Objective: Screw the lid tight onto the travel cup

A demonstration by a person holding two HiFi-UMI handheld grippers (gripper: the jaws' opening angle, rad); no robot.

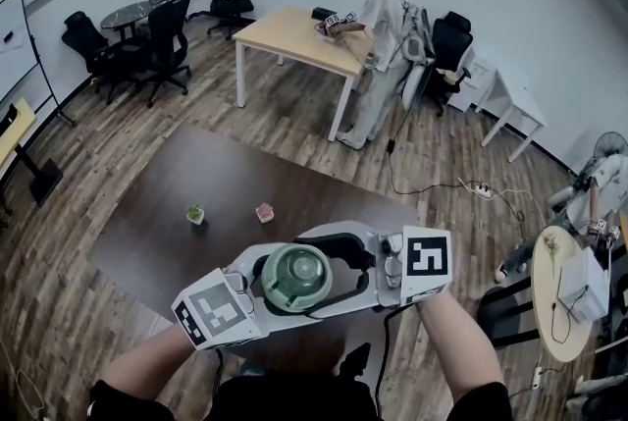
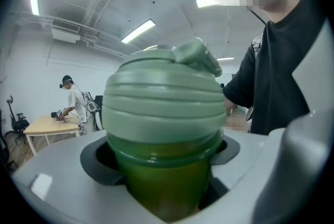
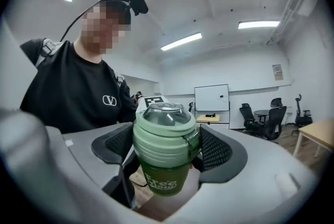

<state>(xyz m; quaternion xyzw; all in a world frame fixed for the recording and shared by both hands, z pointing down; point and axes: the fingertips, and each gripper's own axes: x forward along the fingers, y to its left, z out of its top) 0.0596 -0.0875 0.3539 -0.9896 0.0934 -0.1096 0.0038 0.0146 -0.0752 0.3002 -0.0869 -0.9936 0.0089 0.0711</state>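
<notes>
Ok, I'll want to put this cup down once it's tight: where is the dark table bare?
The far half of the dark table, beyond the small green thing and the small pink thing, is bare; so is the strip left of the green one. Its near edge is crowded, lying under the held travel cup.

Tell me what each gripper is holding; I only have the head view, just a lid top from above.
Observer: In the left gripper view, the left gripper is clamped on the travel cup, on its green body below the lid.
Operator: And the right?
Observer: In its own view, the right gripper has its black mesh pads against the lid's two sides.
Operator: Lid seated?
Observer: It looks even on the cup there; I see no gap.
</notes>
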